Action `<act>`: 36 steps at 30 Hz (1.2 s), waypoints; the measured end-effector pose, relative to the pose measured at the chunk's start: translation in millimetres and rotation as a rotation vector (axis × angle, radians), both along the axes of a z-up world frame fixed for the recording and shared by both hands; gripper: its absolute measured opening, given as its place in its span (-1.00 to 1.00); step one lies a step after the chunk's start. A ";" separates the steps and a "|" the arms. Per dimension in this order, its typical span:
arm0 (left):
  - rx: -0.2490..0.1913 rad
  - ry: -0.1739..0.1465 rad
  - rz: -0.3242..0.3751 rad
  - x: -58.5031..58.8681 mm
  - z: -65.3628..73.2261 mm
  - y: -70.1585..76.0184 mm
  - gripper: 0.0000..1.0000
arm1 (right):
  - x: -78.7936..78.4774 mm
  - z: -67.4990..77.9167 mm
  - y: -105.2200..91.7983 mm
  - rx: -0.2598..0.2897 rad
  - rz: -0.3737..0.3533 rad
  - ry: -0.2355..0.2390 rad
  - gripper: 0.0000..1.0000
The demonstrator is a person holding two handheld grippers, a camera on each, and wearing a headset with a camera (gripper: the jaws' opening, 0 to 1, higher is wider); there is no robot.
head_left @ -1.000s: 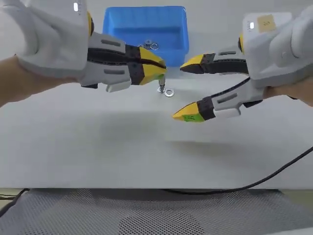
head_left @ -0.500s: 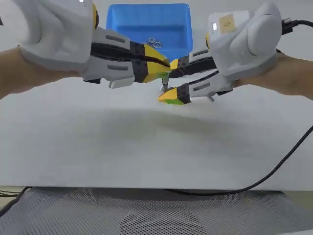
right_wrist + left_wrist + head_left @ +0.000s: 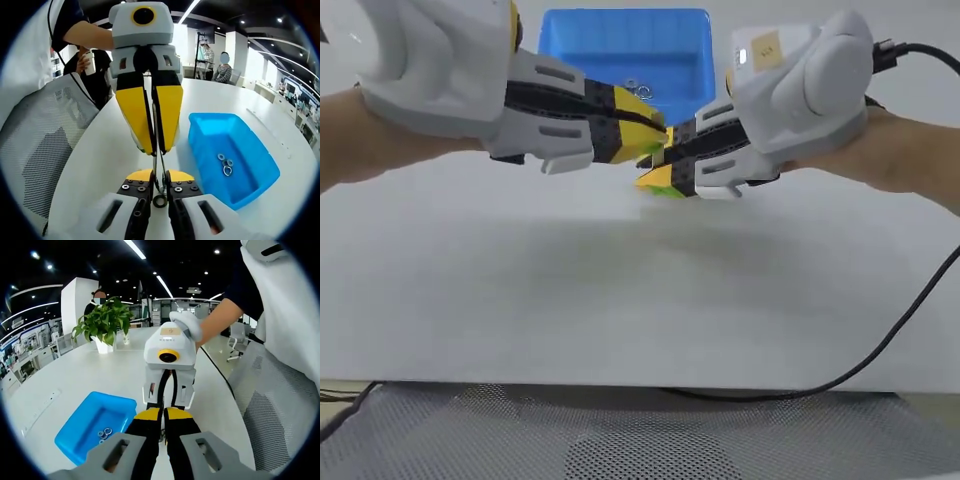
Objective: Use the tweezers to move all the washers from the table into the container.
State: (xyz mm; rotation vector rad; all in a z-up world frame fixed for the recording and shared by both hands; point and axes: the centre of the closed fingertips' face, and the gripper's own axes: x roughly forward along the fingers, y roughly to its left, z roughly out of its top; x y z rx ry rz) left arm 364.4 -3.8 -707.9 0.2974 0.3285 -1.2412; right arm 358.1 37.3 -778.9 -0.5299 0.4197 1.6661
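- The white table point(image 3: 520, 300) carries the work, and a black cable point(image 3: 910, 310) trails across its right side.
- The left tool point(image 3: 162, 412) comes in level from the left. Its yellow tips are pressed together on the upper end of the tweezers point(image 3: 157, 160), which hang point-down from them.
- The right tool point(image 3: 159, 176) comes in from the right, nose to nose with the left one, and the right hand point(image 3: 895, 150) is behind its white housing. Its jaws are drawn in on either side of the tweezers' legs, pinching them near the lower end.
- A pale yellow sticker point(image 3: 766, 47) sits on top of the right tool's housing. Its writing is too small to read.
- The blue container point(image 3: 565, 50), a shallow rectangular tub, stands on the table just beyond the two tools. Three or so washers point(image 3: 638, 90) lie close together on its floor near the front wall.
- In the right gripper view, one washer point(image 3: 160, 201) lies at the tweezers' points, between the right tool's jaws and outside the container. I cannot tell whether the points grip it.
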 end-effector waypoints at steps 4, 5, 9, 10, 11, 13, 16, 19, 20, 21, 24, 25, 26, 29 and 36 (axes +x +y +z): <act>0.003 0.004 0.008 0.9 0.4 -1.3 -0.89 | 0.7 0.3 -0.2 0.001 -0.002 -0.006 -0.79; 0.001 0.007 0.011 1.1 0.5 -1.3 -0.88 | 0.9 0.3 -0.3 0.003 -0.004 -0.007 -0.79; -0.009 0.019 0.022 1.3 0.7 -0.8 -0.86 | 1.2 0.5 -0.3 0.005 -0.009 -0.015 -0.79; 0.000 0.031 0.025 0.5 -1.1 -0.5 -0.82 | 1.0 0.5 -0.1 0.006 -0.009 -0.015 -0.79; -0.003 0.033 0.025 0.2 -0.9 -0.9 -0.77 | 0.9 0.5 0.1 0.006 -0.009 -0.016 -0.79; -0.017 0.057 0.031 -1.1 -0.1 -1.4 -0.70 | 0.6 0.6 0.6 0.006 -0.009 -0.016 -0.79; -0.025 0.062 0.040 0.0 2.0 -0.3 -0.66 | 0.3 0.5 1.2 0.005 -0.009 -0.019 -0.79; -0.020 0.079 0.048 -0.3 0.7 1.9 -0.62 | 0.2 1.1 1.7 0.008 -0.011 -0.018 -0.79; -0.019 0.081 0.048 -0.7 0.5 2.2 -0.62 | 0.2 1.4 1.9 0.009 -0.011 -0.020 -0.79; -0.012 0.079 0.048 -1.1 -0.2 3.0 -0.62 | 0.3 1.4 2.0 0.009 -0.012 -0.020 -0.79; -0.004 0.081 0.045 -3.0 -1.4 3.7 -0.63 | 0.5 1.9 2.3 0.011 -0.012 -0.021 -0.79; -0.002 0.084 0.047 -3.1 -1.3 4.0 -0.63 | 0.6 2.1 2.4 0.010 -0.013 -0.023 -0.79; -0.002 0.087 0.049 -3.3 -1.3 4.2 -0.61 | 0.8 2.6 2.5 0.010 -0.012 -0.025 -0.79; 0.001 0.093 0.061 -1.3 -2.2 9.1 -0.53 | 1.1 4.7 2.7 0.012 -0.014 -0.027 -0.79; -0.013 0.218 0.134 -6.0 -4.7 32.6 -0.31 | -0.6 15.1 1.0 0.014 -0.017 -0.019 -0.79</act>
